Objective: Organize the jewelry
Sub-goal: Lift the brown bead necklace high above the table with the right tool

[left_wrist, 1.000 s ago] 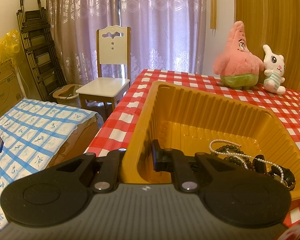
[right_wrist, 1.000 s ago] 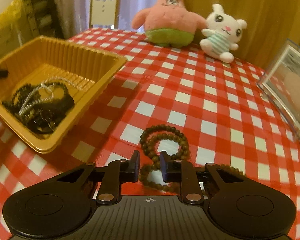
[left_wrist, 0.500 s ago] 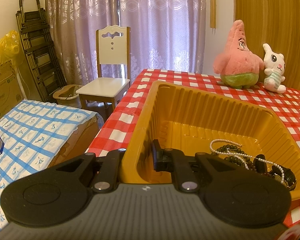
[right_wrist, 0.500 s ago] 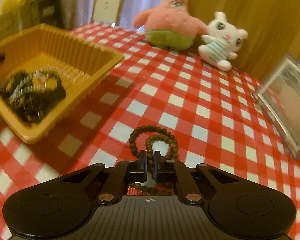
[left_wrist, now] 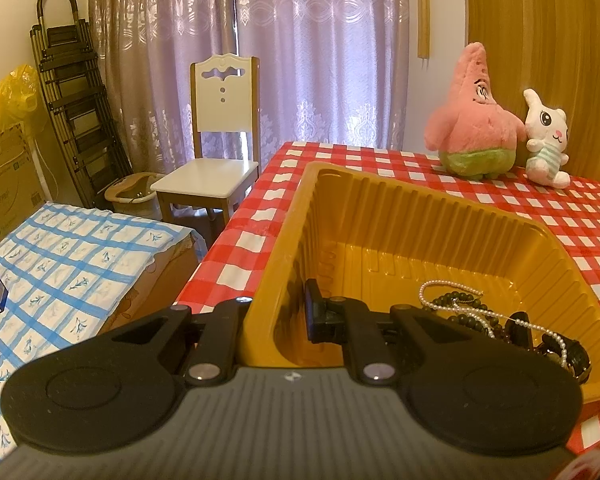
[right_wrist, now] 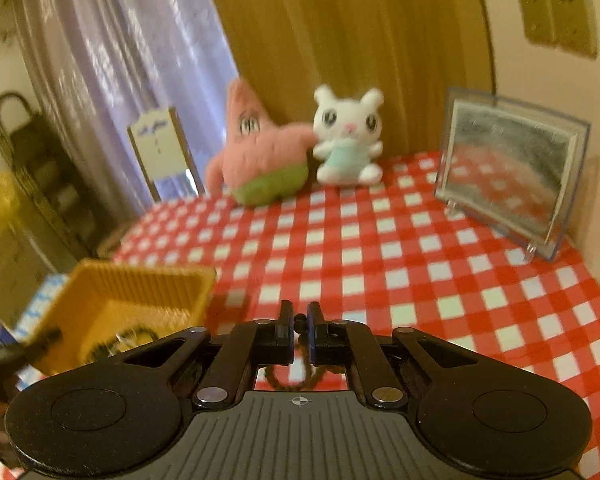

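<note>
My left gripper [left_wrist: 276,314] is shut on the near left wall of the yellow ribbed tray [left_wrist: 420,196], one finger outside and one inside. A white pearl necklace [left_wrist: 466,309] and dark bead strings [left_wrist: 478,322] lie in the tray's right corner. In the blurred right wrist view my right gripper [right_wrist: 300,322] is shut on a brown bead bracelet [right_wrist: 300,378], which hangs in loops under the fingers, above the red-checked table [right_wrist: 420,280]. The tray [right_wrist: 140,280] shows low on the left there.
A pink star plush [right_wrist: 260,160] and a white bunny plush [right_wrist: 346,140] sit at the table's far edge. A clear-framed picture [right_wrist: 508,176] stands at the right. Off the table's left are a white chair [left_wrist: 220,152], a blue-checked cover [left_wrist: 60,264] and a folded ladder [left_wrist: 76,112].
The right gripper closed on the brown bead bracelet, then rose with it off the table and rolled. The left gripper kept its grip on the tray and stayed put.
</note>
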